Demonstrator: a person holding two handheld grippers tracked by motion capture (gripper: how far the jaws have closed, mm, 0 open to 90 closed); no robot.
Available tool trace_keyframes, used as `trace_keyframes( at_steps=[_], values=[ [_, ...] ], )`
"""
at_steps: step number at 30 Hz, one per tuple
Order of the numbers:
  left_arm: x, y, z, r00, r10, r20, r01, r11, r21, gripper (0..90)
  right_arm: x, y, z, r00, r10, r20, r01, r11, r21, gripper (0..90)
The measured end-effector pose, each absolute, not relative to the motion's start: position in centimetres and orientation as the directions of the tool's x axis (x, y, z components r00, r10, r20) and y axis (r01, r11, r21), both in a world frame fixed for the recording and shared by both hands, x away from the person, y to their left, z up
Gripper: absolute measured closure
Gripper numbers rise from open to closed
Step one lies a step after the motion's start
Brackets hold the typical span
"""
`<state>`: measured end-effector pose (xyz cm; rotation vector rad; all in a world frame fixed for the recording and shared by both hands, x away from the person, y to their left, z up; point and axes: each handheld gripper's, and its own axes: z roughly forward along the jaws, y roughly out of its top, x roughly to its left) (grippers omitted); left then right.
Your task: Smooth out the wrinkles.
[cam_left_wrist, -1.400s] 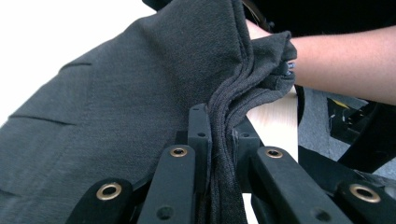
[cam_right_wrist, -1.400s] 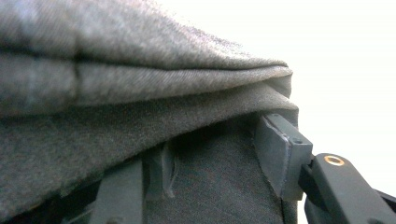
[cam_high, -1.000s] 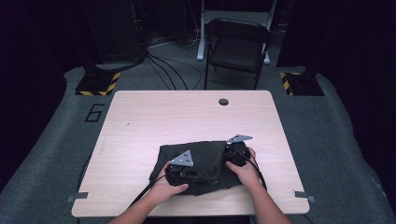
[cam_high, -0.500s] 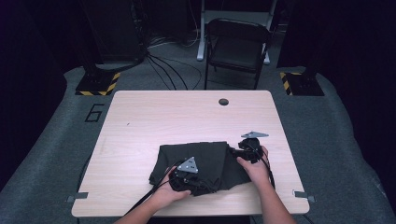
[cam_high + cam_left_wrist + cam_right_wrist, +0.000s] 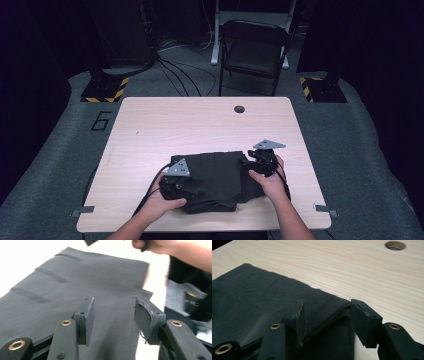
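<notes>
While both jaws stand parted over the folded dark cloth (image 5: pixel 215 177) at the counter's (image 5: pixel 200 120) near edge | left hand-held gripper (image 5: pixel 113 315) just opening, empty; right hand-held gripper (image 5: pixel 327 317) open astride right fold | you: lift clear, then press folds flat.

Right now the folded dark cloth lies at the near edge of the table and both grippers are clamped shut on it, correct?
Not quite. The cloth lies there, but the left gripper and right gripper stand open, pads off the fabric, as both gripper views show.
</notes>
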<state>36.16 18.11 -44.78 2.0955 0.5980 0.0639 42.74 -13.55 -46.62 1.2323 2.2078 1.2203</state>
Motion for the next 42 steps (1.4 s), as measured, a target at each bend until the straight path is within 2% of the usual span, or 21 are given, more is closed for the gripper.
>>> trace_keyframes(
  at_steps=[5, 10, 22, 42],
  values=[
    [37.6, 20.6, -45.2, 0.826, 0.544, -0.149, 0.428, -0.434, 0.792, 47.3, 41.9, -12.3, -46.6, -0.615, 0.782, 0.103, 0.515, 0.299, 0.803, 45.4],
    [38.5, 22.0, -46.4, 0.793, 0.591, -0.144, 0.466, -0.438, 0.769, 45.5, 40.8, -11.6, -47.1, -0.638, 0.766, 0.082, 0.513, 0.343, 0.787, 45.3],
    [38.7, 23.2, -48.5, 0.770, 0.611, -0.185, 0.524, -0.440, 0.730, 42.7, 39.9, -11.8, -48.9, -0.665, 0.745, 0.055, 0.542, 0.431, 0.722, 44.8],
    [39.1, 22.9, -50.1, 0.767, 0.622, -0.158, 0.525, -0.467, 0.712, 42.0, 39.7, -11.5, -49.5, -0.675, 0.737, 0.034, 0.547, 0.469, 0.694, 44.8]
  ],
)
